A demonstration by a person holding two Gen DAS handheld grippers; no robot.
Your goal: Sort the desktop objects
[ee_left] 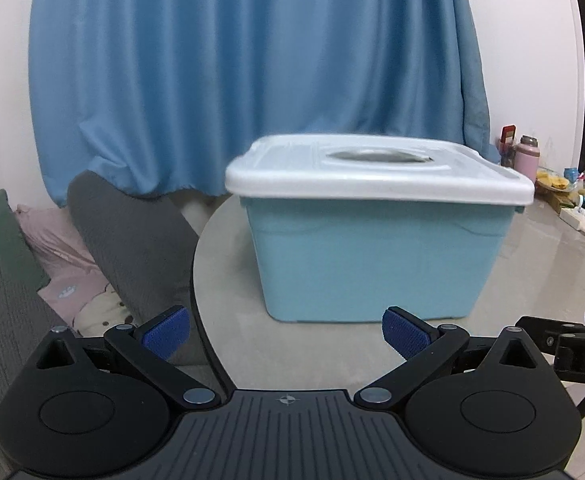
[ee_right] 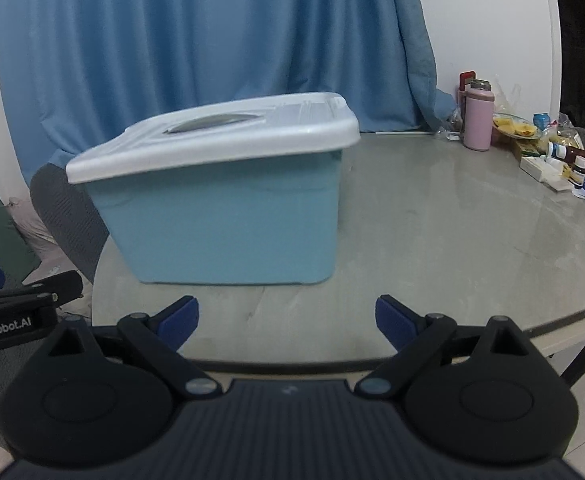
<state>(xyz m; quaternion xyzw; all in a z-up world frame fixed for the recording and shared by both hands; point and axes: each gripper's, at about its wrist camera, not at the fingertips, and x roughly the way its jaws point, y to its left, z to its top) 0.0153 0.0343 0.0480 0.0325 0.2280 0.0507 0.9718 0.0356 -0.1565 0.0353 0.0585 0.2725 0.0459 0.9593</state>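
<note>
1. Near the left edge of the tabletop [ee_right: 432, 220] sits the blue storage bin [ee_left: 372, 260], white lid [ee_left: 376, 176] on, with a recessed handle [ee_left: 378, 157] in the middle of the top. My guess is the step in hand is getting that lid off so stuff can go in.

2. Both tools are empty with the jaws spread wide: left tool [ee_left: 286, 334], right tool [ee_right: 287, 322]. Neither is touching anything.

3. Both hang over the near edge of the tabletop, and the bin is straight ahead of the left tool but apart from it. From the right tool it's ahead and off to the left.

4. To do it well, I'd have you come in at the lid rim from both short ends, one tool each side, and lift evenly. Pull one side only and the whole bin probably tips or slides, since it looks light.

5. The things to sort, a pink bottle [ee_right: 478, 120], small bottles [ee_right: 580, 168] and packets, are crowded at the far right edge, well apart from the bin. The pictures are a bit blurry, so I can't tell if the lid is latched.
</note>
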